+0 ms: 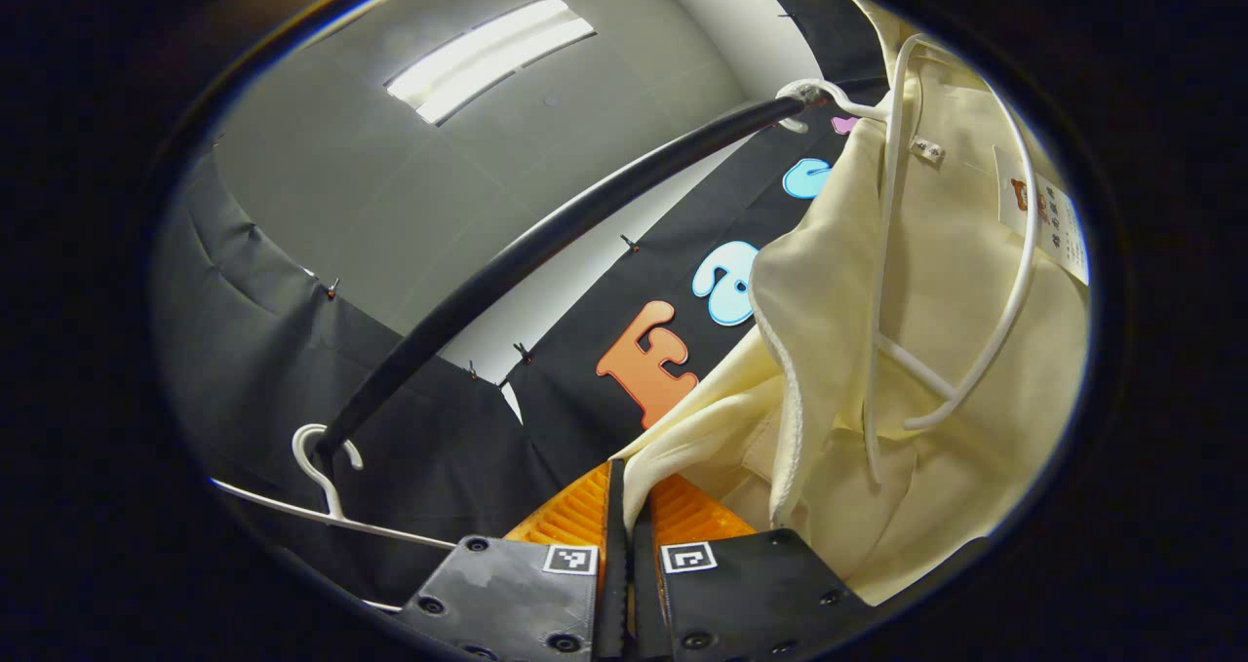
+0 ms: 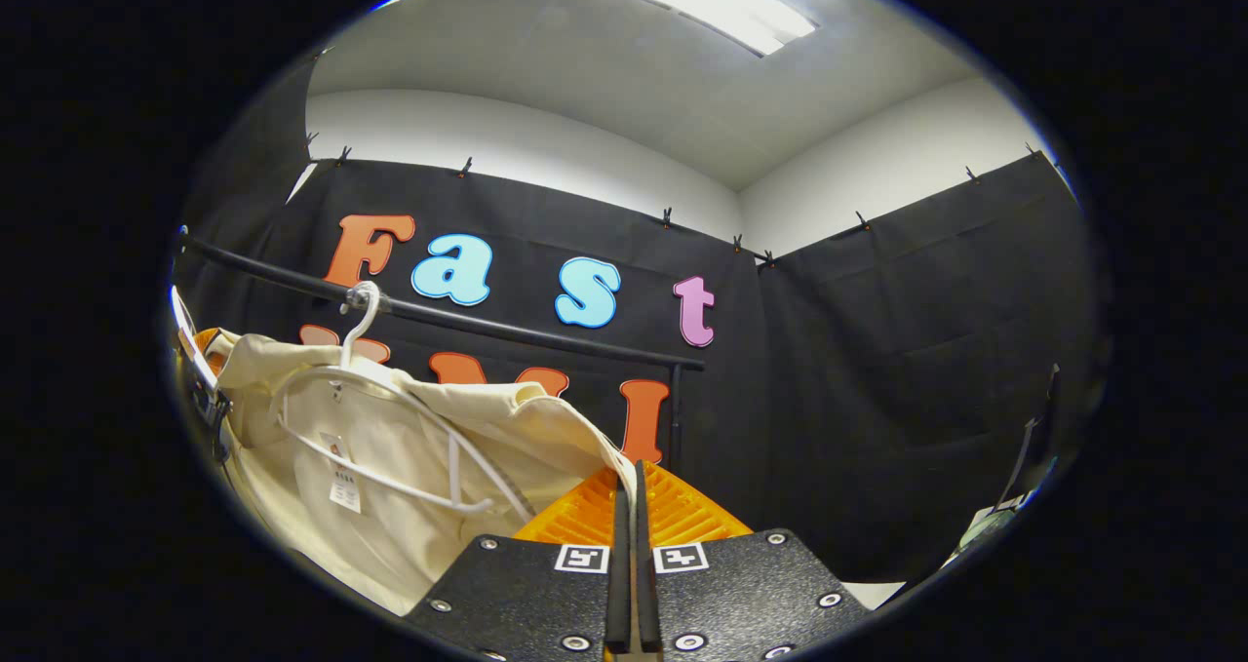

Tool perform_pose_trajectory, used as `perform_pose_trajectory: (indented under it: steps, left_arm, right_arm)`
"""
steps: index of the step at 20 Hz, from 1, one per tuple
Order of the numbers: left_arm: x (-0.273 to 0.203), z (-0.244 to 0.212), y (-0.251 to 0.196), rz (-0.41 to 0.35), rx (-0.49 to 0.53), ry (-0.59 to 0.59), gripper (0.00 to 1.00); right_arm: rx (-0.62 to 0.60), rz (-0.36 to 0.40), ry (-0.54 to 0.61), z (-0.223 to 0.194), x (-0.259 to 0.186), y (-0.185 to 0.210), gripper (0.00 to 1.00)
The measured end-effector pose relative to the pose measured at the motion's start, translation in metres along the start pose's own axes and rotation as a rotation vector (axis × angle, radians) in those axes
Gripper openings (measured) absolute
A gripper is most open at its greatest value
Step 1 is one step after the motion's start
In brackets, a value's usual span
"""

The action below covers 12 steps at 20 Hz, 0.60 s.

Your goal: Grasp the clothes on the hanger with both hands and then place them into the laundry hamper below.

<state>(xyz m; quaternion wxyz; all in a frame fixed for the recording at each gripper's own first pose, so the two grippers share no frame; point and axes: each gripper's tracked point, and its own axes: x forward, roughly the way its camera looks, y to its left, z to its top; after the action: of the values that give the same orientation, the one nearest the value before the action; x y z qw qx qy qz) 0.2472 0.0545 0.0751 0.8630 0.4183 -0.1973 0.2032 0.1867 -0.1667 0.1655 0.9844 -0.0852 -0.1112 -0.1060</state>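
A cream garment point(image 1: 936, 282) hangs on a white hanger point(image 1: 985, 350) hooked over a black rail point(image 1: 546, 243). In the left gripper view, my left gripper point(image 1: 626, 491) is shut on a fold of the garment's near edge, and the cloth runs up and right from the fingertips. In the right gripper view the same cream garment point(image 2: 390, 457) and its white hanger point(image 2: 390, 404) hang from the rail point(image 2: 439, 316) at the left. My right gripper point(image 2: 630, 486) is shut on the garment's right edge, which is drawn taut toward it. The left gripper point(image 2: 207, 389) shows small at the garment's far side.
A second, bare white hanger point(image 1: 327, 491) hangs on the low left end of the rail. Black cloth walls point(image 2: 907, 369) close in the booth behind and to the right. A ceiling light point(image 1: 487, 58) is overhead.
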Motion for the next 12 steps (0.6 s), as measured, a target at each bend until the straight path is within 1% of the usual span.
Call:
perform_pose_trajectory:
  steps: [3, 5, 7, 8, 9, 10, 12]
  left_arm:
    - [0.005, -0.008, -0.009, 0.007, -0.087, 0.024, 0.1]
    - [0.007, -0.016, -0.012, 0.019, -0.188, 0.038, 0.1]
    - [0.007, -0.032, -0.017, 0.036, -0.267, 0.068, 0.1]
    - [0.008, -0.037, -0.019, 0.035, -0.299, 0.078, 0.06]
    - [0.012, -0.043, -0.022, 0.038, -0.322, 0.097, 0.06]
    - [0.015, -0.048, -0.026, 0.039, -0.339, 0.114, 0.1]
    - [0.023, -0.053, -0.028, 0.055, -0.371, 0.135, 0.1]
  right_arm:
    - [0.033, 0.015, -0.012, 0.007, 0.028, 0.004, 0.02]
    - [0.037, 0.022, -0.034, 0.006, 0.043, 0.006, 0.02]
    - [0.036, 0.041, -0.025, -0.012, 0.054, 0.015, 0.02]
    - [0.052, 0.05, -0.008, -0.025, 0.058, 0.02, 0.02]
    - [0.079, 0.059, 0.011, -0.036, 0.061, 0.025, 0.02]
    - [0.109, 0.064, 0.023, -0.047, 0.062, 0.029, 0.03]
    - [0.149, 0.078, 0.033, -0.059, 0.066, 0.037, 0.02]
